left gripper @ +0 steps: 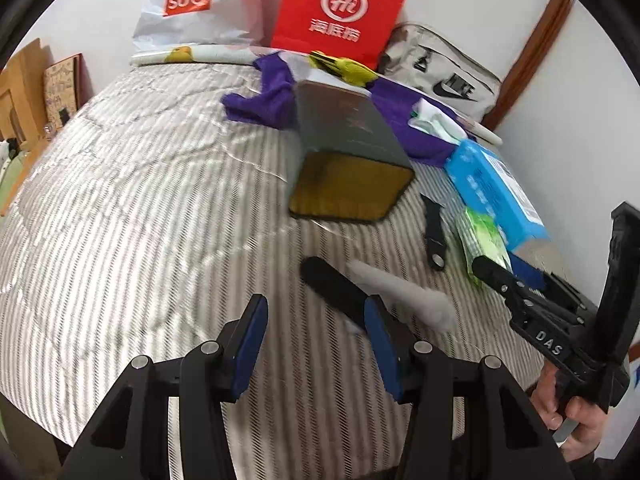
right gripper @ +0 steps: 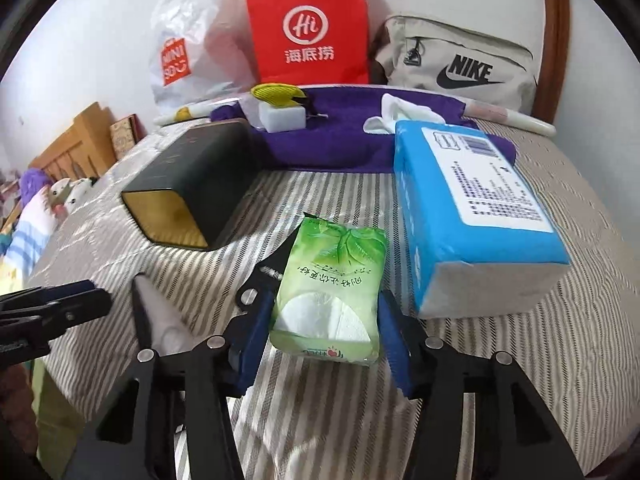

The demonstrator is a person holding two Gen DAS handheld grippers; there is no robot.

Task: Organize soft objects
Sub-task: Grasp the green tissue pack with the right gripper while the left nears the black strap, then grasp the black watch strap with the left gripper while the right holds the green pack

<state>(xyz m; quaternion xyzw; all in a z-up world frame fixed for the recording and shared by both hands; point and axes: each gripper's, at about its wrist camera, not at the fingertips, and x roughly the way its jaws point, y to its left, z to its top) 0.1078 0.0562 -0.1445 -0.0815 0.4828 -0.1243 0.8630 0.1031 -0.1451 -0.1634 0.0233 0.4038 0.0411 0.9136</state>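
A small green tissue pack (right gripper: 334,292) lies on the striped bed between the pads of my right gripper (right gripper: 326,338); the jaws stand open around it, and I cannot tell if they touch it. It also shows in the left wrist view (left gripper: 482,242). A big blue tissue pack (right gripper: 468,208) lies just to its right. A dark open box (right gripper: 192,184) with a gold inside lies on its side to the left. My left gripper (left gripper: 316,344) is open and empty over the bed, beside a black and grey cloth item (left gripper: 372,292).
A purple cloth (right gripper: 344,140) lies behind with a white block (right gripper: 282,116) and a yellow item (right gripper: 278,92) on it. A red paper bag (right gripper: 308,28), a white Miniso bag (right gripper: 188,40) and a beige Nike bag (right gripper: 460,64) stand along the wall. A black strap (left gripper: 434,232) lies near the packs.
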